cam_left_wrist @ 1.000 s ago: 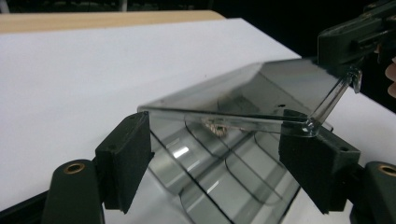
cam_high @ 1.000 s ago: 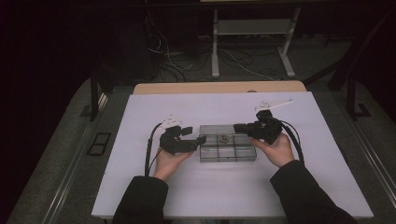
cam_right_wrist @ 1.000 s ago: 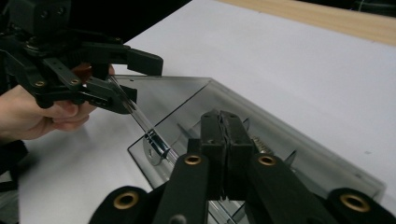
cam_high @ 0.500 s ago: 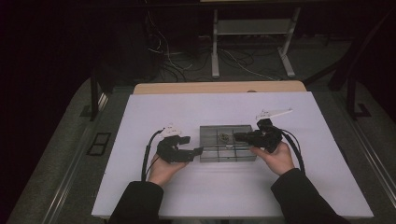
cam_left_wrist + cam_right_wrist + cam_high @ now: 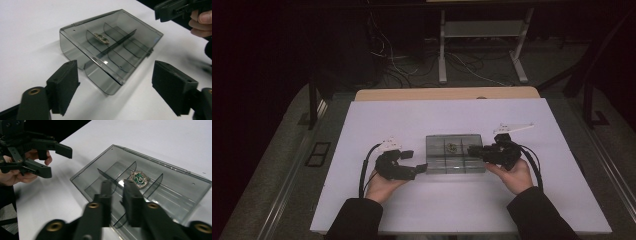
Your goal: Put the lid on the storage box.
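left gripper (image 5: pixel 115 87): fingers wide, empty | right gripper (image 5: pixel 117 195): fingers near-closed, empty | right gripper view: badge (image 5: pixel 139 179) green-crested in box (image 5: pixel 455 167)

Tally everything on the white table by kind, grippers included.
Box: 1
Badge: 1
Grippers, left and right: 2
Total: 4
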`<state>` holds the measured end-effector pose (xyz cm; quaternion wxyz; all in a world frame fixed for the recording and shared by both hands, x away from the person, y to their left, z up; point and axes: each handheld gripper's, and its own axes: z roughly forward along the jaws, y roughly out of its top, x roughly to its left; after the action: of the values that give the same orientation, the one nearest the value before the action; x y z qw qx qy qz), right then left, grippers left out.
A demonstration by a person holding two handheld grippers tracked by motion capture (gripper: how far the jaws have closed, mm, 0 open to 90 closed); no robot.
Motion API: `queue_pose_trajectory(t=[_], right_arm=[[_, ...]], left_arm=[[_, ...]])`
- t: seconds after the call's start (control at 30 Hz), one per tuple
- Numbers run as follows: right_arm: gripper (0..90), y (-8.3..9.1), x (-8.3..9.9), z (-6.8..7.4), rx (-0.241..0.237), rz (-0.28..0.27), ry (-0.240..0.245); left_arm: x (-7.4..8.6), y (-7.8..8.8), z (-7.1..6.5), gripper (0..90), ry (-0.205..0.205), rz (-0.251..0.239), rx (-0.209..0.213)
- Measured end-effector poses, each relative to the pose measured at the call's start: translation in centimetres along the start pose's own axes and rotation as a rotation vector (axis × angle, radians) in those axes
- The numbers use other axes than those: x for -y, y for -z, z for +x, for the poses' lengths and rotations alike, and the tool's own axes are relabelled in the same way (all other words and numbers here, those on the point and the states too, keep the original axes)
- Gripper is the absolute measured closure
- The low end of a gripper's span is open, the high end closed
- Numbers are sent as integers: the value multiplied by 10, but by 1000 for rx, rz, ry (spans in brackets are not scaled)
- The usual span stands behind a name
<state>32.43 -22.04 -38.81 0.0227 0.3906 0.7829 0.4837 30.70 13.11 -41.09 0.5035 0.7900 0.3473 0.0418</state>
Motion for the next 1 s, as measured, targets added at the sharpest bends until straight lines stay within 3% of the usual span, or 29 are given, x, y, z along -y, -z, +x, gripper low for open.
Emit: queue_pose_trajectory(t=[0.17,0.23,0.33,0.5,0.63,0.67,1.0], right_arm=[[401,11,6,6,21,-24,2],[236,15,8,8,19,-21,14],[94,18,14,15,107,10,59],[92,25,30,21,102,15,75],[82,32,42,20,75,7,47],[0,33,45,19,72,5,43],[4,48,66,16,58,5,-2]], left_arm=[[4,3,-2,28,24,37,13],[6,4,-2,0,21,40,19],[9,7,-4,0,22,34,19],[17,14,-6,0,25,17,12],[22,20,-6,0,29,10,8],[24,22,-7,0,32,9,5],[36,33,-13,0,34,-10,6]])
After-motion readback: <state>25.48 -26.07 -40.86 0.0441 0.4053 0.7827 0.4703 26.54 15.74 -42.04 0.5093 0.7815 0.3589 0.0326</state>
